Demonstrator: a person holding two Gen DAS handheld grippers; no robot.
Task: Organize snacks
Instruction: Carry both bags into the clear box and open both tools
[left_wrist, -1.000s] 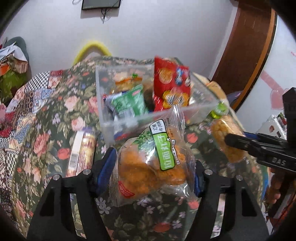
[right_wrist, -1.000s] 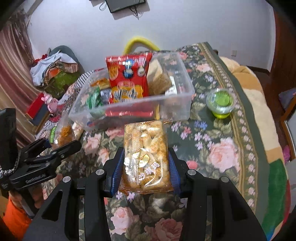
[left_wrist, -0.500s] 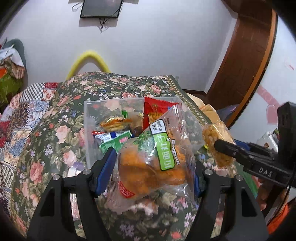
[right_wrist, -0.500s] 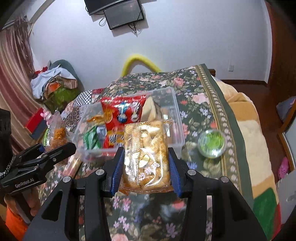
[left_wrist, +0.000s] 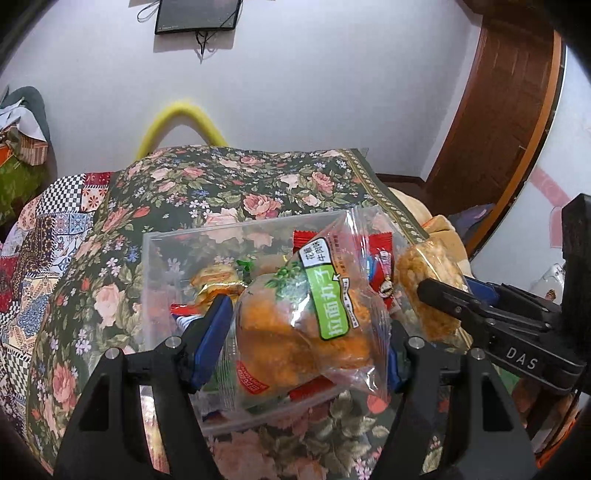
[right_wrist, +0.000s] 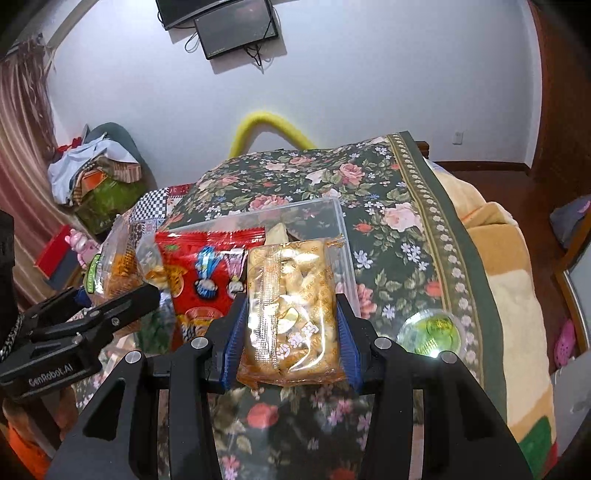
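Observation:
My left gripper (left_wrist: 299, 336) is shut on a clear bag of orange fried balls with a green label (left_wrist: 295, 328) and holds it above the near part of a clear plastic bin (left_wrist: 162, 266) on the floral bedspread. My right gripper (right_wrist: 291, 336) is shut on a clear pack of pale puffed snacks (right_wrist: 291, 306), held above the bin's near right side (right_wrist: 343, 236). The bin holds a red snack bag (right_wrist: 207, 280) and other packets. Each gripper shows in the other's view: the right one (left_wrist: 443, 295), the left one (right_wrist: 122, 295).
A green jelly cup (right_wrist: 432, 328) sits on the bedspread right of the bin. A yellow curved bar (right_wrist: 273, 129) stands behind the bed. Clothes pile (right_wrist: 96, 170) at the far left. A wooden door frame (left_wrist: 509, 110) is at the right.
Both grippers have risen with their snack packs and moved over the bin. The view now looks down into the bin from higher up.

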